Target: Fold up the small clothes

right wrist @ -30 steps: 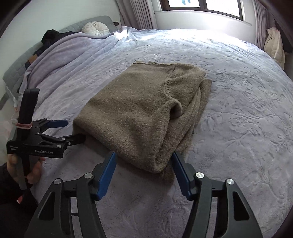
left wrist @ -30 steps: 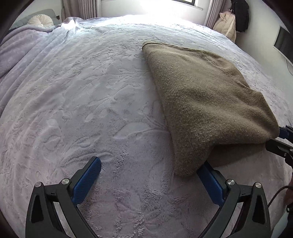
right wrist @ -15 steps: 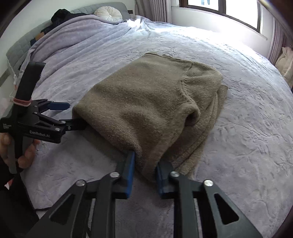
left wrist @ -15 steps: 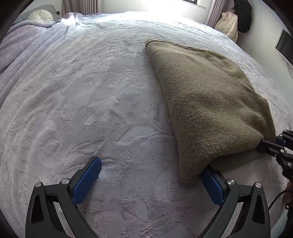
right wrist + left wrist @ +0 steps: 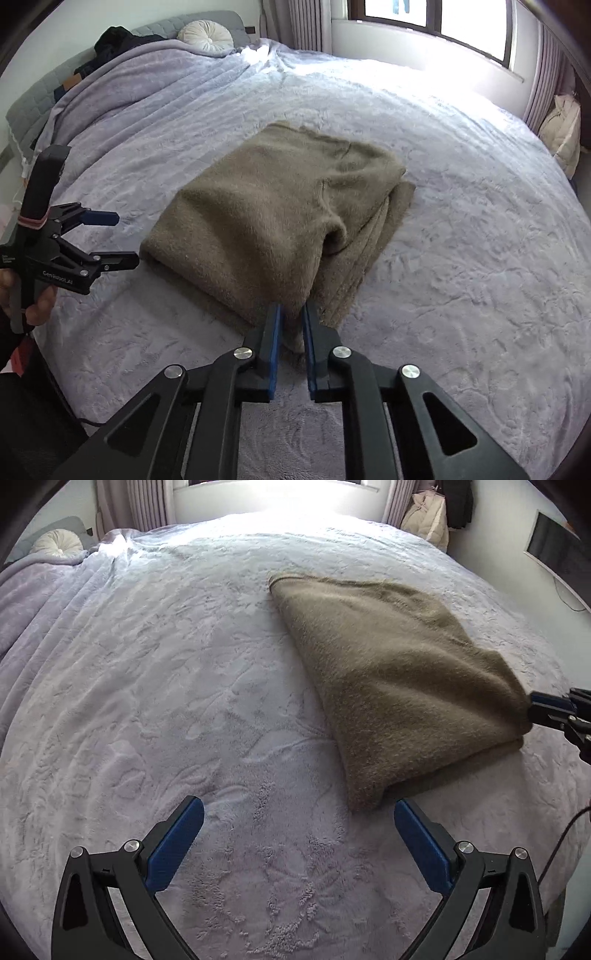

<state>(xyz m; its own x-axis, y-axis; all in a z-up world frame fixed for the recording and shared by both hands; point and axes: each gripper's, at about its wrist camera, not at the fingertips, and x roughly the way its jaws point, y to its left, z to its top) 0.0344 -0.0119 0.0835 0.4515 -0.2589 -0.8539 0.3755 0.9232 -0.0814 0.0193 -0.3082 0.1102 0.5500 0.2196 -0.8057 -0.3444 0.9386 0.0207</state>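
Note:
A folded olive-brown knit sweater (image 5: 399,686) lies on the lavender bed cover (image 5: 184,701); it also shows in the right wrist view (image 5: 273,214). My right gripper (image 5: 291,317) is shut on the sweater's near corner, which is lifted a little. It shows at the right edge of the left wrist view (image 5: 535,709). My left gripper (image 5: 299,819) is open and empty, just short of the sweater's near left corner. It also shows in the right wrist view (image 5: 118,240), beside the sweater's left edge without touching it.
The bed cover (image 5: 480,240) fills both views. A round white cushion (image 5: 207,35) and dark clothes (image 5: 118,37) lie at the headboard. A window (image 5: 436,22) and a cream bag (image 5: 561,129) stand beyond the far side.
My right gripper closed on the sweater's near corner and lifted it. My left gripper drew back from the sweater's left corner and stays open.

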